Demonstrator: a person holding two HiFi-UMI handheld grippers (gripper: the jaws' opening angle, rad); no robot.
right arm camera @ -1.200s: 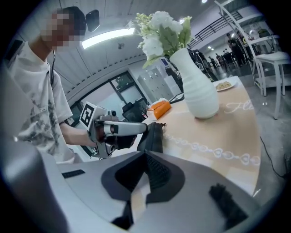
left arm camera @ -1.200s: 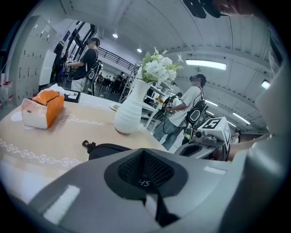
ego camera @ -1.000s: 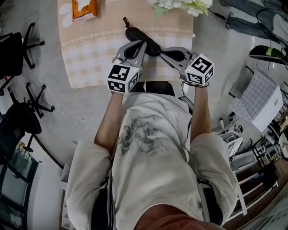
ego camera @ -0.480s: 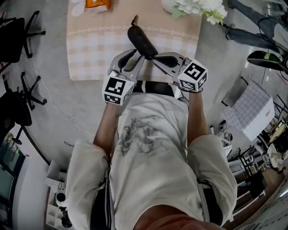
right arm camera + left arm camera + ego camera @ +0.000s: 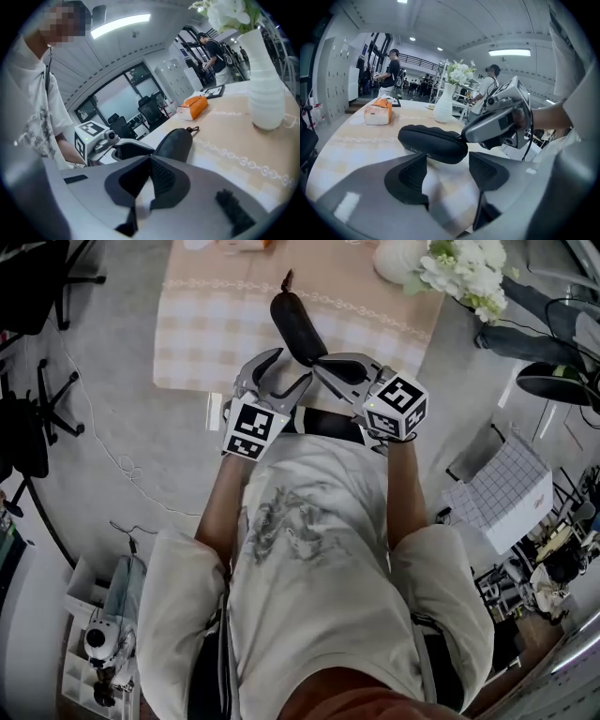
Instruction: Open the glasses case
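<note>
1. Plainly, in the head view, the glasses case (image 5: pixel 296 329) lay shut on the checked tablecloth (image 5: pixel 206 324), left of the vase (image 5: pixel 398 259) and nearer the person than it. The left gripper (image 5: pixel 286 371) sat on the side of the case away from the vase, and the right gripper (image 5: pixel 319 362) was at the case's near end, on the vase's side. No gap showed along the case, so I judged the opening itself not begun.

2. In the left gripper view, the case (image 5: pixel 432 143) lay in front of the vase (image 5: pixel 444 108) and below it, whole and closed. The left gripper's (image 5: pixel 447 161) jaws had just been opening and stood wide. Only cloth showed between the pads, and the case lay just past their tips, ungripped. The right gripper's tip (image 5: pixel 464 136) met the end of the case below the vase.

3. In the right gripper view, the case (image 5: pixel 174 143) lay well left of the vase (image 5: pixel 265 93), a small cord at its far end. The right gripper's (image 5: pixel 150 161) jaws were pressed together. Nothing could be made out between them, so I could not tell whether they pinched a zip pull.

4. What was left, as I judged it: steady the case with one claw and part its seam with the other. That was the whole task.
</note>
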